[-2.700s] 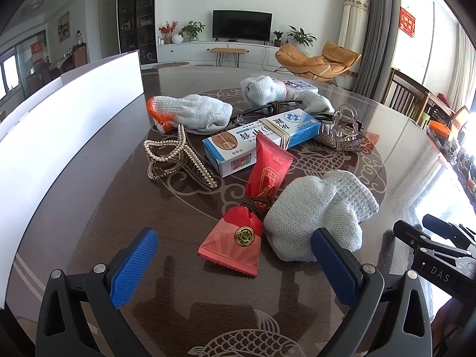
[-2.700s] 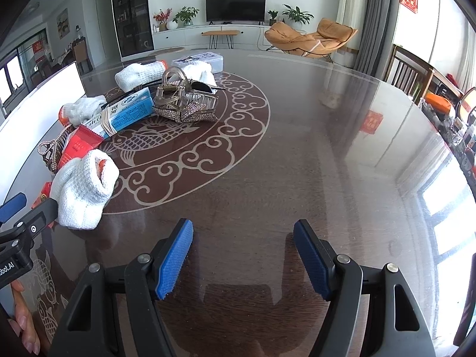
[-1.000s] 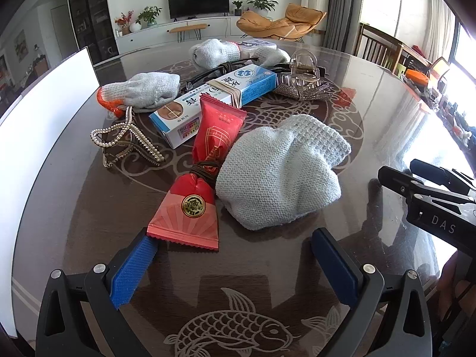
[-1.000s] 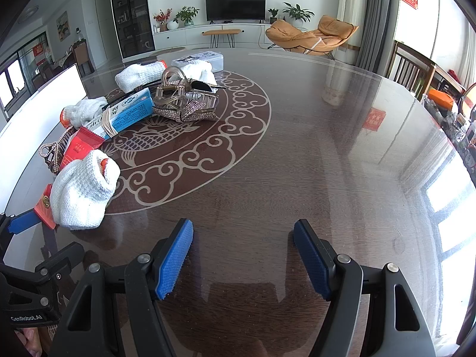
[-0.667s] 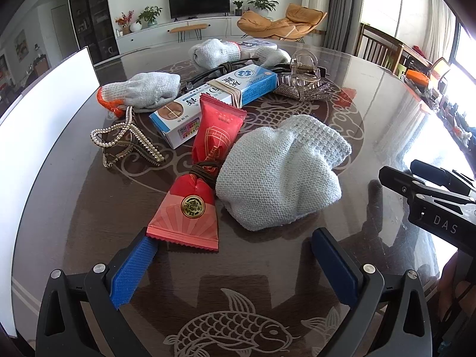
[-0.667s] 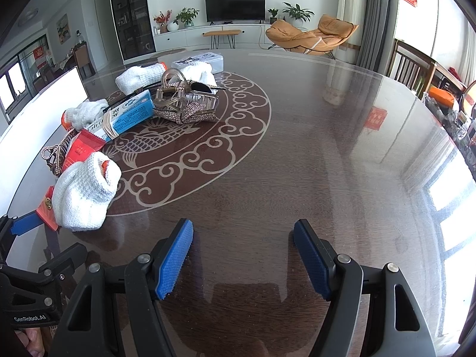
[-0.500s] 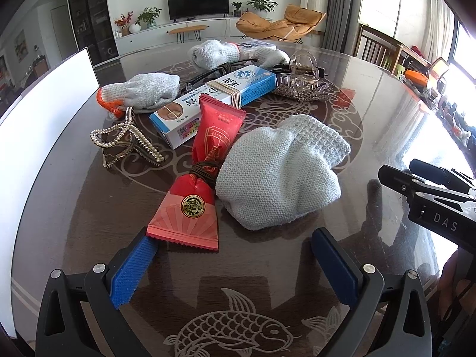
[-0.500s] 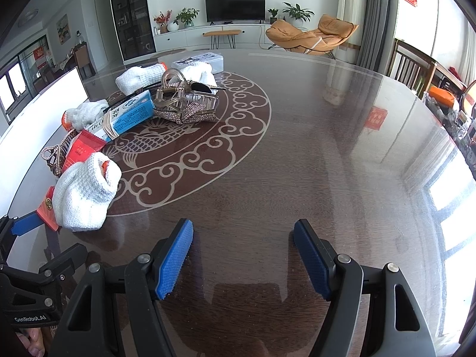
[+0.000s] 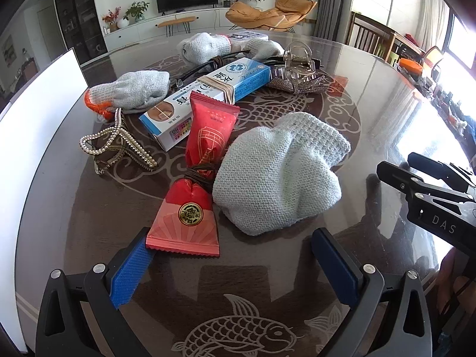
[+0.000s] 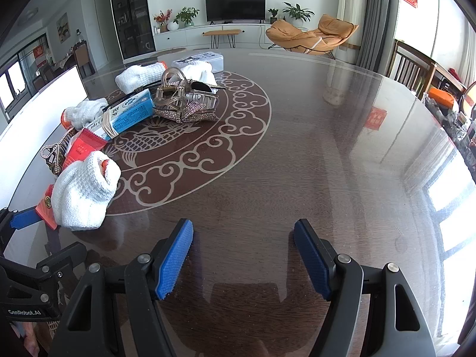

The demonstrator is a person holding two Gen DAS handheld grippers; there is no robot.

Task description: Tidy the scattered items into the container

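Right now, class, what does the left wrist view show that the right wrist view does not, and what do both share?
Only the left wrist view shows the gold seal on the red snack packet, the brown band round its waist, and the whole pearl hair clip. Only the right wrist view shows the bare right half of the table and the orange cuff inside the knitted glove. Both show that glove, the blue toothpaste box, the rhinestone clip and an open claw.

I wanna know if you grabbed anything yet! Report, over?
Left gripper open, empty. Right gripper open over bare table. Red candy packet and knitted glove just ahead of left jaws, untouched.
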